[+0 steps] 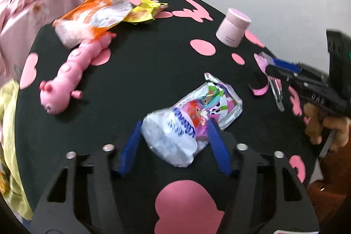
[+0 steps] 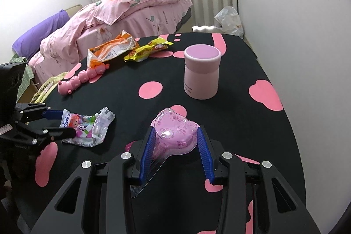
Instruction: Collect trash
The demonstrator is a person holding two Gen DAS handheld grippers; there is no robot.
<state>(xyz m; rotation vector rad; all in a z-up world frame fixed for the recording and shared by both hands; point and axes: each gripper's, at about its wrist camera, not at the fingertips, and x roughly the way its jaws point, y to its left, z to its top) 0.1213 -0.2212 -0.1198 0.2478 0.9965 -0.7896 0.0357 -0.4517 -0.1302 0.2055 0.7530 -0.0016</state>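
Observation:
A crumpled cartoon-print wrapper [image 1: 193, 115] lies on the black table between the blue pads of my left gripper [image 1: 173, 124], whose jaws stand wide around it without squeezing it; it also shows in the right wrist view [image 2: 87, 127]. My right gripper [image 2: 175, 135] has its pads against both sides of a clear pink panda-print plastic tray [image 2: 173, 135]; the tray also shows in the left wrist view [image 1: 262, 61]. An orange wrapper [image 2: 111, 48] and a yellow wrapper [image 2: 147, 49] lie at the table's far side.
A pink caterpillar toy [image 2: 82, 78] lies near the orange wrapper. A pink cylindrical jar [image 2: 201, 72] stands upright on the table [image 2: 219, 120]. A bed with pink bedding [image 2: 122, 12] is beyond the table. A clear plastic bag [image 2: 229, 20] sits by the wall.

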